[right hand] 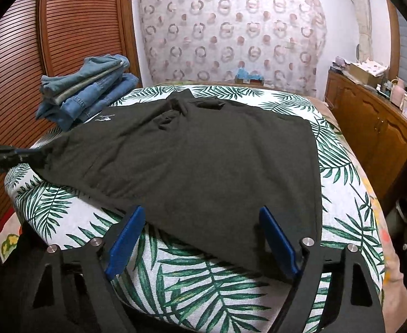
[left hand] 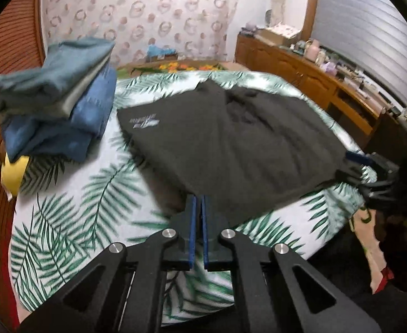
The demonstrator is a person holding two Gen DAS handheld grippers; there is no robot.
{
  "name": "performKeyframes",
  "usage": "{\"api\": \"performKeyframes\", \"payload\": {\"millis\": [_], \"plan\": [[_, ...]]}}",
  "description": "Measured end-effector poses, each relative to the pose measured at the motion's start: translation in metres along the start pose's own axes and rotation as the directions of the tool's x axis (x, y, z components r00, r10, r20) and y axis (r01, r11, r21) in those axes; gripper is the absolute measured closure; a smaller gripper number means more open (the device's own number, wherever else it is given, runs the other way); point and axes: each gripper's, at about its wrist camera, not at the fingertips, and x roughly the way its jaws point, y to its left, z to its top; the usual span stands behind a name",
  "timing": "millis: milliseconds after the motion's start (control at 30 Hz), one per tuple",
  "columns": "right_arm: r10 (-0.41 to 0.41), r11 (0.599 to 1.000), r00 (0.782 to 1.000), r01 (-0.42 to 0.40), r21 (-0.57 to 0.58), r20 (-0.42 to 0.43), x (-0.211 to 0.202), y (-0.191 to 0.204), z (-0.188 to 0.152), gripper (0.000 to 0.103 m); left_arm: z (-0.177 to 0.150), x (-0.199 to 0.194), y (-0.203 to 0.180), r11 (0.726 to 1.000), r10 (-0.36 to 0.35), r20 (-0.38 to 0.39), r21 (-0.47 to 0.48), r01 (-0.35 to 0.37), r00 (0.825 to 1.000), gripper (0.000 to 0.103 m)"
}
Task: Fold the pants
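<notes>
Palm-leaf fabric covers the bed [right hand: 211,285], with a louvred wooden door [right hand: 72,22] to the left and a circle-patterned curtain [right hand: 231,27] hanging behind. A wooden dresser [right hand: 370,127] cluttered with small items runs along the right wall.

Black pants [right hand: 192,161] lie spread across the middle of the bed, bunched and wrinkled at the far end, with a small white logo [left hand: 143,122] near the far left corner. A stack of folded jeans [right hand: 92,91] sits on the bed's far left corner, just beside the pants.

In its own view the left gripper [left hand: 199,198] has its blue pads [left hand: 193,222] pressed together at the near edge of the pants; motion blur makes it hard to be sure, but cloth seems pinched between them. From the right wrist view it shows at the left edge, at a corner of the pants.

The right gripper [right hand: 200,213] has its fingers [right hand: 278,241] wide apart, straddling the near corner of the pants, which lies between them without being clamped. From the left wrist view it appears at the far right of the pants, blurred.
</notes>
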Motion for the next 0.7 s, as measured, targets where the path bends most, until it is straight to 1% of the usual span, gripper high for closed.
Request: {"api": "performKeyframes", "payload": {"millis": [167, 233, 433, 567, 633, 700], "plan": [[0.005, 1.000, 1.000, -0.005, 0.004, -0.002, -0.001, -0.007, 0.001, 0.030, 0.025, -0.008, -0.023, 0.998, -0.054, 0.036, 0.043, 0.052, 0.998, 0.099], [0.002, 1.000, 1.000, -0.002, 0.005, -0.004, 0.001, -0.003, 0.004, 0.035, 0.037, -0.009, -0.033, 0.995, -0.078, 0.044, 0.063, 0.075, 0.996, 0.099], [0.000, 1.000, 1.000, -0.001, 0.024, 0.008, -0.004, -0.010, 0.007, 0.037, 0.069, -0.004, -0.070, 0.982, -0.154, 0.059, 0.120, 0.146, 0.986, 0.099], [-0.004, 1.000, 1.000, 0.003, 0.027, 0.016, -0.010, -0.015, 0.008, 0.038, 0.080, 0.001, -0.082, 0.980, -0.158, 0.080, 0.132, 0.146, 0.984, 0.099], [-0.006, 1.000, 1.000, 0.005, 0.030, 0.018, -0.012, -0.017, 0.006, 0.038, 0.081, 0.003, -0.082, 0.980, -0.171, 0.092, 0.116, 0.160, 0.981, 0.099], [-0.008, 0.999, 1.000, 0.007, 0.033, 0.020, -0.013, -0.017, 0.004, 0.038, 0.080, 0.004, -0.080, 0.983, -0.159, 0.102, 0.106, 0.149, 0.982, 0.098]]}}
